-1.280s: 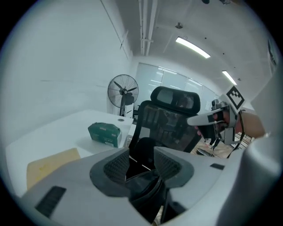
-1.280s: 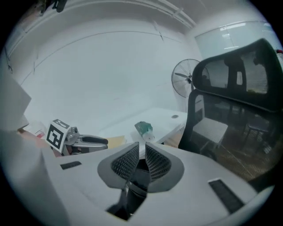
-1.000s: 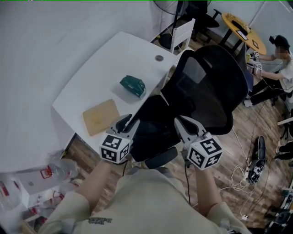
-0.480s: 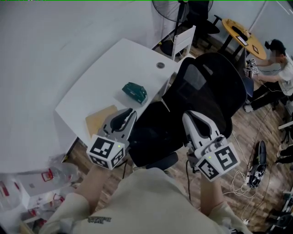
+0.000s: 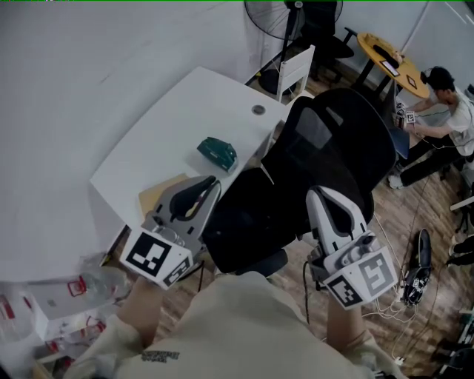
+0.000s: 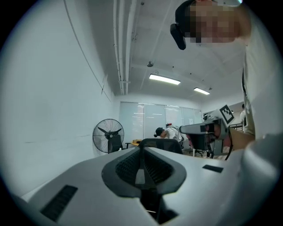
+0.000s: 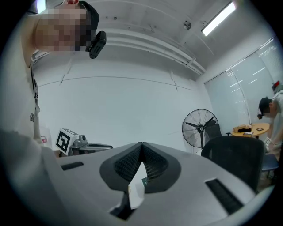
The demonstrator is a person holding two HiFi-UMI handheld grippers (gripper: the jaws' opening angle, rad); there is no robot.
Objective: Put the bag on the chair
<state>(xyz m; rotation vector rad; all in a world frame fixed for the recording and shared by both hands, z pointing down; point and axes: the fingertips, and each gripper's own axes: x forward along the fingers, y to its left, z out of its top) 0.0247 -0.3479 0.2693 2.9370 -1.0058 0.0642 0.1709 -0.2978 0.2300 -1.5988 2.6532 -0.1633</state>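
1. The left gripper [image 6: 142, 149] is shut. Its jaws have just closed, the tips are met, and nothing is gripped between them.
2. The right gripper [image 7: 141, 145] is likewise shut, its jaws having just closed. A small white tab [image 7: 135, 187] is seen in the gap behind the met tips; what it belongs to cannot be determined.
3. In the head view, both grippers are held in the air, one at each side of the chair seat and clear of it.
4. The bag [image 5: 248, 222] is read as the black bulk lying on the seat of the black mesh office chair [image 5: 341, 141], between the two grippers. Its outline cannot be separated from the black seat.
5. A white table [image 5: 170, 118] stands just left of the chair. A green object [image 5: 216, 153] and a tan board [image 5: 157, 194] lie on it, the board partly covered by the left gripper.
6. Farther off, a floor fan [image 5: 285, 11], a round wooden table [image 5: 392, 50] and a seated person [image 5: 444, 111] are seen. Cables [image 5: 392, 285] lie on the wooden floor.
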